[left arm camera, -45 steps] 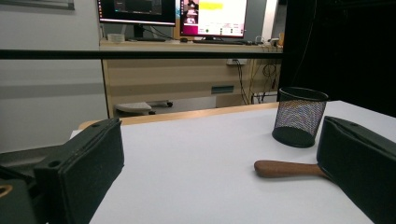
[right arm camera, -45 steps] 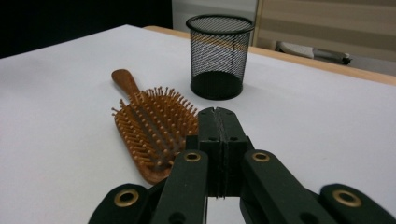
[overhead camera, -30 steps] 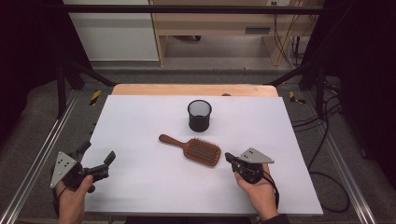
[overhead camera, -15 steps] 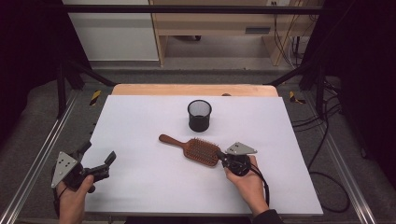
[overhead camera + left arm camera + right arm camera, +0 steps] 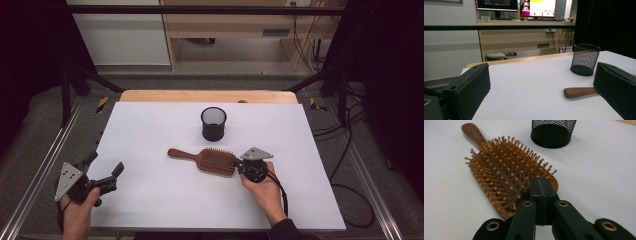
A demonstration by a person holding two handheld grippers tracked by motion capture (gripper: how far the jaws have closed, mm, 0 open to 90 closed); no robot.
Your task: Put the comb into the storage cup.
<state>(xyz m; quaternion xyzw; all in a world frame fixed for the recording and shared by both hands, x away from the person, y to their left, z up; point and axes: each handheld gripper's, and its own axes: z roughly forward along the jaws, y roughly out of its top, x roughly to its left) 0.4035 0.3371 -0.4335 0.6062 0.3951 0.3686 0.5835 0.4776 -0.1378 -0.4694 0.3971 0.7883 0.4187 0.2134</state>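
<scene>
The right gripper (image 5: 541, 187), fingers pressed together on nothing, was held over the wooden hairbrush's (image 5: 210, 160) head, while the left gripper's (image 5: 102, 170) fingers were spread wide, empty.

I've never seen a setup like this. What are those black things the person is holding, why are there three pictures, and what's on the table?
There is no robot here: a person holds a hand-held gripper in each hand, a tool with two black jaws that pinch.

The high view comes from a camera above the table. The other two pictures come from small cameras riding on each tool, looking along its jaws.

On the white table lie a wooden hairbrush, bristles up, and behind it an upright black mesh cup.

The left hand-held gripper sits near the table's front left corner, jaws wide apart, holding nothing. The right hand-held gripper has its jaws pressed together, with its tip at the rounded end of the hairbrush head. It does not seem to hold the brush; whether it touches it is hard to tell.
</scene>
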